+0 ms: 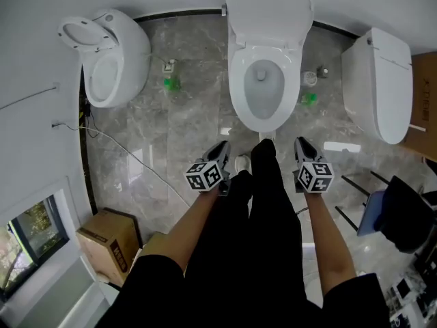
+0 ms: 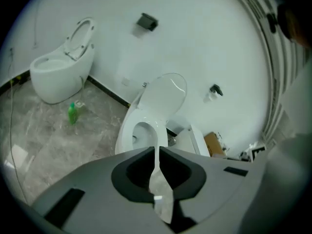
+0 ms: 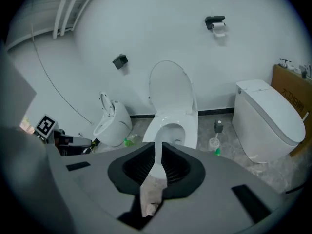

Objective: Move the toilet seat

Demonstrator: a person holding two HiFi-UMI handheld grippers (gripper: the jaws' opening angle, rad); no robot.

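Observation:
The middle toilet [image 1: 263, 80] stands against the wall straight ahead, with its lid [image 1: 268, 12] raised against the wall and the white seat ring around the open bowl. It also shows in the left gripper view, where the toilet [image 2: 146, 126] is just beyond the jaws, and in the right gripper view, where the toilet [image 3: 171, 123] is centred. My left gripper [image 1: 222, 150] and right gripper [image 1: 300, 145] hang low in front of the bowl, either side of my black-clad legs. Both are shut, with nothing between the jaws and well short of the seat.
A rounded toilet [image 1: 113, 60] with its seat up stands at the left, and a closed toilet [image 1: 379, 84] at the right. Green bottles [image 1: 171, 84] [image 1: 308, 99] and a brush holder [image 1: 311, 77] flank the middle bowl. A cardboard box [image 1: 109, 241] and a cable [image 1: 130, 159] lie on the floor at the left.

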